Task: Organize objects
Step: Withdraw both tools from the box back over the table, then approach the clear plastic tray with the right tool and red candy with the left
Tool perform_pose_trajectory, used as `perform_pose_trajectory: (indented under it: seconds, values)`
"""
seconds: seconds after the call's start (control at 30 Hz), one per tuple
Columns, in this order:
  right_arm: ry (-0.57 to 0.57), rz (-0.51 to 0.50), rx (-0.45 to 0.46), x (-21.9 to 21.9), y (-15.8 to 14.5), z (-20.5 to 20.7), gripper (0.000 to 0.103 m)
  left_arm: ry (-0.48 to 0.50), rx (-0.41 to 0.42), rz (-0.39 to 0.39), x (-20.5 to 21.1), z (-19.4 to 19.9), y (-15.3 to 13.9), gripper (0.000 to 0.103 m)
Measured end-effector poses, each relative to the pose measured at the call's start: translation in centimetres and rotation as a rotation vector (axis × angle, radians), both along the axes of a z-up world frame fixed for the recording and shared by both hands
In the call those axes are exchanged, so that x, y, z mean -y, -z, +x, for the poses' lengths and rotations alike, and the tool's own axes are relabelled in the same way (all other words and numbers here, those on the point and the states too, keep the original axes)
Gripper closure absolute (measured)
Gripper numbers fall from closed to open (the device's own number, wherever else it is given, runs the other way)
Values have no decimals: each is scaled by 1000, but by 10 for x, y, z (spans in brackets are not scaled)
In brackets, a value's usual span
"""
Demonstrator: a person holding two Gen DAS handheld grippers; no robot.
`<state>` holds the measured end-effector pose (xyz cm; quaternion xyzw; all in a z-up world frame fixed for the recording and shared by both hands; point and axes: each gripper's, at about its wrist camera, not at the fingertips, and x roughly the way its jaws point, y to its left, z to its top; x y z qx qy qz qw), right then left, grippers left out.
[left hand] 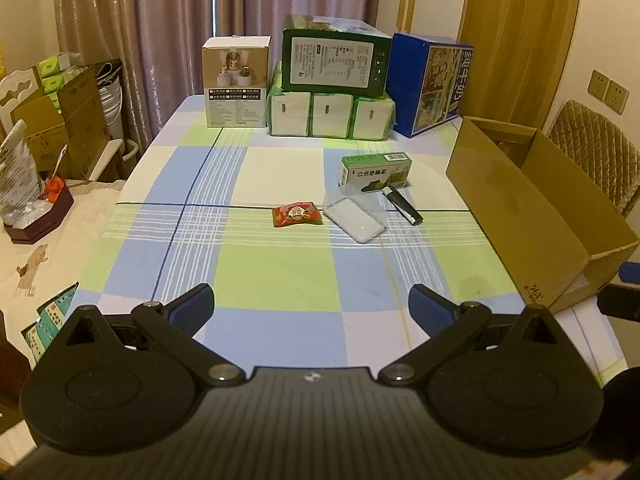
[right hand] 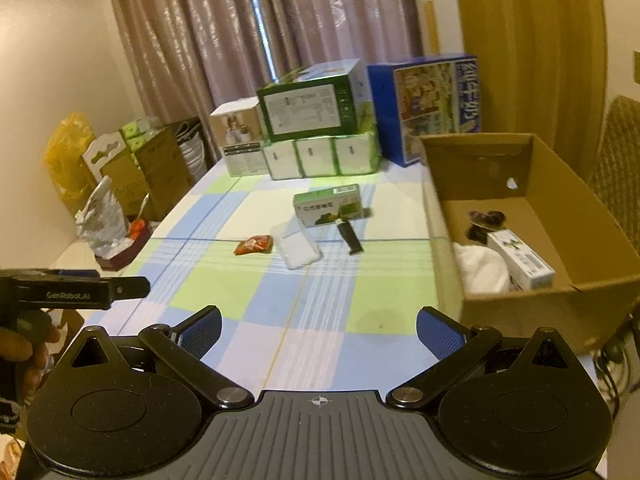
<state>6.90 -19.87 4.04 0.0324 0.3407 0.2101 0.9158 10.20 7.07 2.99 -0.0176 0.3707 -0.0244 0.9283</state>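
Note:
On the checked tablecloth lie a red snack packet (left hand: 297, 214) (right hand: 253, 245), a clear plastic case (left hand: 354, 217) (right hand: 296, 247), a small green box (left hand: 375, 169) (right hand: 328, 205) and a black cylinder (left hand: 402, 205) (right hand: 350, 237). An open cardboard box (left hand: 532, 208) (right hand: 520, 216) stands at the right; inside it I see a white carton (right hand: 520, 258), a white cloth (right hand: 482, 268) and a dark item (right hand: 486, 220). My left gripper (left hand: 311, 310) and right gripper (right hand: 318, 332) both hover open and empty over the near edge of the table, well short of the objects.
Large boxes (left hand: 336, 60) and tissue packs (left hand: 330, 114) line the far edge of the table before the curtain. A side surface at the left holds a bag and a dark tray (left hand: 36, 216). A person's hand (right hand: 24, 344) holds the left gripper's body (right hand: 72, 290).

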Motion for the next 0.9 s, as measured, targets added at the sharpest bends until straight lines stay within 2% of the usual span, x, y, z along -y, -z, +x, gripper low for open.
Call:
perform_pose_trajectory:
  seconds: [0.33, 0.63, 0.9]
  values:
    - [-87, -58, 4, -40, 28, 47, 2, 76, -36, 37, -20, 52, 28, 2]
    - [-146, -92, -3, -72, 63, 110, 3, 173, -50, 97, -36, 115, 58, 4]
    - [-195, -128, -21, -100, 97, 167, 17, 275, -32, 141, -40, 164, 80, 5]
